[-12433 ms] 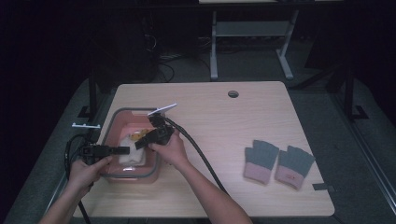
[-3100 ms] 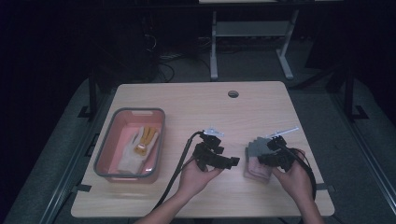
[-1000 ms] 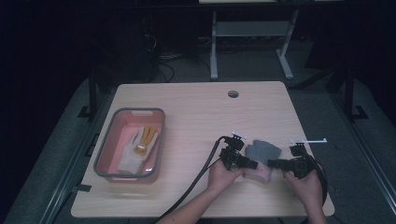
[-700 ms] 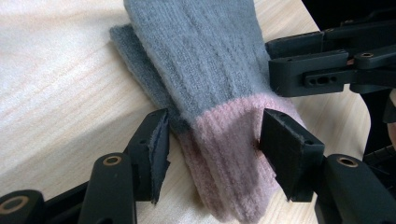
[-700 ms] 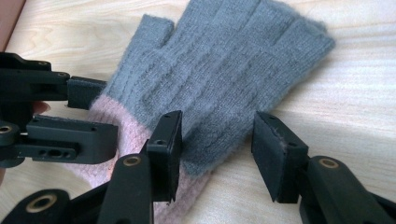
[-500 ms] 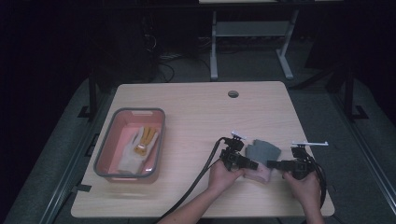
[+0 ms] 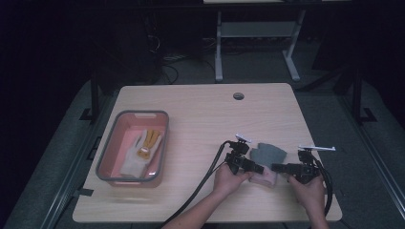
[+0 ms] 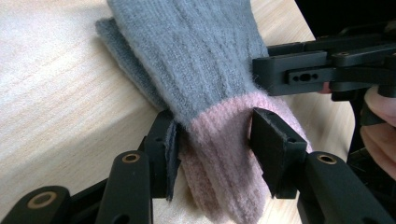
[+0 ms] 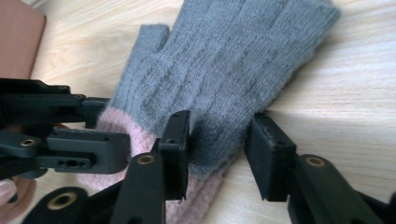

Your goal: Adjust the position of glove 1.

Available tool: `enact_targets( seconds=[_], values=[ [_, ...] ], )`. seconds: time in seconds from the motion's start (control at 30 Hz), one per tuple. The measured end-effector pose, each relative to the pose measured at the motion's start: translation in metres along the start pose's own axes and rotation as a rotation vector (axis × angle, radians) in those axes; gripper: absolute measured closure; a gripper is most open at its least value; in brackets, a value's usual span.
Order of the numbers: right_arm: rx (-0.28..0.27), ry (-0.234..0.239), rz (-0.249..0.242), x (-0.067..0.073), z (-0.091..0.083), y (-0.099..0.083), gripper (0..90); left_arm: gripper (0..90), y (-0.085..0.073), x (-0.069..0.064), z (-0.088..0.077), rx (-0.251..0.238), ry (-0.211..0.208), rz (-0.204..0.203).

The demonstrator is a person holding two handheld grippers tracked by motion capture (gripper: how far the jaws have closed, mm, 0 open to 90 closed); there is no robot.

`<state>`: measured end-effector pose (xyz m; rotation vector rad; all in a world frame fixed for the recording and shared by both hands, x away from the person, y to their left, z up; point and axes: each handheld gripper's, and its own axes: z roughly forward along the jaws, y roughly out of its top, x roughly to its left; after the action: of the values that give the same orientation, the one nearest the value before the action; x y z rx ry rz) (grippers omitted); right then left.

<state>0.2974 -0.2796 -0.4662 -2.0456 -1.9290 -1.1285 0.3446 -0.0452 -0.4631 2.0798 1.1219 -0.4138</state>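
A grey knitted glove (image 7: pixel 268 153) with a pink cuff lies on top of a matching one near the table's front right. My left gripper (image 7: pixel 260 168) comes at it from the left. Its jaws have just been closing, and in the left gripper view the left gripper (image 8: pixel 217 140) pinches the bunched pink cuff (image 8: pixel 219 154). From the right, my right gripper (image 7: pixel 274 167) meets it. Those jaws have also just been closing, and the right gripper (image 9: pixel 219 137) squeezes the grey edge of the glove (image 9: pixel 233 60) just above the cuff.
A pink tray (image 7: pixel 138 113) with a grey rim stands at the left and holds a white and yellow glove (image 7: pixel 141 152). The wooden table (image 7: pixel 200 119) has a cable hole (image 7: pixel 238 96) at the back. Black cables trail off the front edge.
Long ago both grippers worked at the tray while the grey gloves lay side by side. Now the gloves are stacked. In the last second the hands barely shifted at the cuff.
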Motion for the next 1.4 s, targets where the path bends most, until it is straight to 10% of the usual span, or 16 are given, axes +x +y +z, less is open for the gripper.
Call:
enact_targets(
  seconds=[0.43,1.4],
  values=[
    [0.003,0.083,0.025,-0.004,0.004,0.002,77.5,59.9,-0.002,0.006,-0.001,-0.017,-0.049,-0.023],
    [-0.027,0.156,-0.023,0.022,-0.006,0.002,78.6,63.2,-0.01,0.014,-0.033,-0.076,-0.119,-0.037]
  ],
)
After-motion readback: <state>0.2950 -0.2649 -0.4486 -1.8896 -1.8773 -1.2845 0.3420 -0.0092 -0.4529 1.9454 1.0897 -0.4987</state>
